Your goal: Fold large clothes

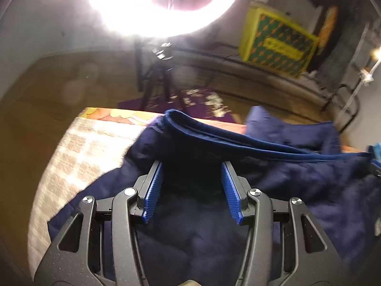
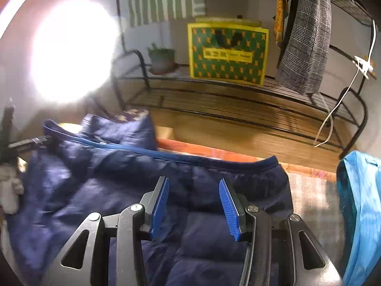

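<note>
So the navy puffer jacket (image 1: 285, 186) lies partly folded on the bed (image 1: 78, 147). Both the left gripper (image 1: 191, 183) and right gripper (image 2: 194, 200) hang open above it, holding nothing; more folding is probably left.

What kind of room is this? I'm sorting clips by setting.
Probably a home bedroom or laundry corner: a navy quilted puffer jacket lies on a checked cloth-covered surface, a black wire garment rack holds a hanging grey plaid garment, and a small potted plant stands nearby.
</note>
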The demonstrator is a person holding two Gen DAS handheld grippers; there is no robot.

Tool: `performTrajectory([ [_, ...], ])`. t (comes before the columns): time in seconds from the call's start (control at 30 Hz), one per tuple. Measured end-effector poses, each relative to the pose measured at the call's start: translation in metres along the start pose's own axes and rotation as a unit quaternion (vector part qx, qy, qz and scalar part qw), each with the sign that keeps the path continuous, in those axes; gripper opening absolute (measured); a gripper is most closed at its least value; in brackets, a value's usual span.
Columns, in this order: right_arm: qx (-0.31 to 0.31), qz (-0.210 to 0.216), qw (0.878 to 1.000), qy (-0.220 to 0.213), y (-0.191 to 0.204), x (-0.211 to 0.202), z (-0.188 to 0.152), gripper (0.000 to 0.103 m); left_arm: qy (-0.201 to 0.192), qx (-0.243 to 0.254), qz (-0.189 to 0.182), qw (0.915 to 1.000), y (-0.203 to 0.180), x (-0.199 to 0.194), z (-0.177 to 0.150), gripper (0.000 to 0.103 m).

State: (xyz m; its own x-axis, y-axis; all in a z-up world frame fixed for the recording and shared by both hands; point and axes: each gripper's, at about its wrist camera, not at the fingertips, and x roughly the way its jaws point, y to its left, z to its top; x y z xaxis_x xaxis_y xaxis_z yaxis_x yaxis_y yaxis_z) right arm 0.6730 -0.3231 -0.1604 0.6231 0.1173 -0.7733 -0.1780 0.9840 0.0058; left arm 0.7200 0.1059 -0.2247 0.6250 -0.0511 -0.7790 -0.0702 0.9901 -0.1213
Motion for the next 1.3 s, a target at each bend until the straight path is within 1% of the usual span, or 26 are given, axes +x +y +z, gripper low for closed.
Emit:
performTrajectory([
  [0.03,-0.003,-0.015,1.0,0.006,-0.002,0.008,0.001,0.047,0.011,-0.013,0.009,0.9998,0.005,0.01,0.002,0.051],
  [0.07,0.0,-0.025,1.0,0.015,-0.006,0.017,0.001,0.047,0.028,-0.029,0.008,0.9992,0.01,0.021,0.003,0.051],
  [0.13,0.011,-0.042,0.998,0.036,-0.016,0.03,0.0,0.048,0.041,-0.06,0.0,0.9974,0.021,0.033,0.003,0.051],
  [0.17,0.02,-0.047,0.998,0.047,-0.022,0.038,-0.003,0.051,0.041,-0.074,-0.009,0.9964,0.026,0.037,0.002,0.051],
  [0.23,0.037,-0.05,0.997,0.054,-0.032,0.046,-0.007,0.062,0.035,-0.08,-0.015,0.9961,0.028,0.039,-0.001,0.051],
  [0.3,0.045,-0.052,0.996,0.054,-0.035,0.047,-0.009,0.064,0.031,-0.073,-0.012,0.9968,0.028,0.036,-0.001,0.051],
  [0.37,0.042,-0.055,0.996,0.05,-0.034,0.042,-0.008,0.063,0.026,-0.06,0.003,0.9979,0.023,0.026,-0.001,0.051],
  [0.43,0.032,-0.057,0.997,0.042,-0.031,0.028,-0.008,0.063,0.008,-0.043,0.015,0.9989,0.018,0.006,-0.002,0.051],
  [0.5,0.029,-0.052,0.998,0.031,-0.03,0.009,-0.009,0.063,-0.011,-0.021,0.012,0.9996,0.013,-0.019,-0.006,0.051],
  [0.53,0.035,-0.042,0.998,0.024,-0.031,-0.004,-0.012,0.063,-0.019,-0.015,0.006,0.9997,0.011,-0.031,-0.008,0.051],
  [0.63,0.06,-0.016,0.998,0.001,-0.033,-0.052,-0.027,0.063,-0.028,0.003,-0.053,0.9982,0.003,-0.078,-0.027,0.051],
  [0.67,0.07,-0.006,0.998,-0.003,-0.035,-0.066,-0.034,0.063,-0.028,0.017,-0.063,0.9975,0.0,-0.092,-0.037,0.051],
  [0.7,0.085,0.01,0.996,-0.009,-0.036,-0.086,-0.048,0.063,-0.029,0.028,-0.068,0.9968,-0.002,-0.1,-0.045,0.051],
  [0.77,0.099,0.028,0.995,-0.013,-0.037,-0.111,-0.073,0.063,-0.027,0.05,-0.077,0.9954,-0.007,-0.12,-0.071,0.051],
  [0.83,0.104,0.039,0.994,-0.009,-0.032,-0.13,-0.1,0.062,-0.015,0.062,-0.09,0.9939,-0.006,-0.135,-0.102,0.051],
  [0.93,0.083,0.037,0.996,0.006,-0.015,-0.147,-0.14,0.06,0.001,0.088,-0.101,0.991,-0.012,-0.142,-0.139,0.051],
  [1.0,0.06,0.029,0.998,0.015,-0.001,-0.148,-0.159,0.059,0.017,0.123,-0.071,0.9898,-0.023,-0.135,-0.163,0.051],
  [1.1,0.029,-0.002,0.999,0.044,0.013,-0.142,-0.19,0.054,0.021,0.167,-0.011,0.9857,-0.028,-0.117,-0.188,0.051],
  [1.17,0.025,-0.039,0.997,0.055,0.012,-0.137,-0.204,0.057,0.011,0.173,-0.007,0.9849,-0.027,-0.113,-0.194,0.051],
  [1.2,0.04,-0.044,0.997,0.058,0.007,-0.135,-0.208,0.059,0.013,0.172,-0.006,0.9851,-0.027,-0.114,-0.193,0.051],
  [1.27,0.072,-0.033,0.995,0.06,-0.004,-0.139,-0.208,0.059,0.022,0.168,0.003,0.9856,-0.028,-0.121,-0.191,0.051],
  [1.3,0.079,-0.035,0.995,0.06,-0.006,-0.143,-0.208,0.058,0.022,0.163,0.002,0.9864,-0.029,-0.129,-0.188,0.051],
])
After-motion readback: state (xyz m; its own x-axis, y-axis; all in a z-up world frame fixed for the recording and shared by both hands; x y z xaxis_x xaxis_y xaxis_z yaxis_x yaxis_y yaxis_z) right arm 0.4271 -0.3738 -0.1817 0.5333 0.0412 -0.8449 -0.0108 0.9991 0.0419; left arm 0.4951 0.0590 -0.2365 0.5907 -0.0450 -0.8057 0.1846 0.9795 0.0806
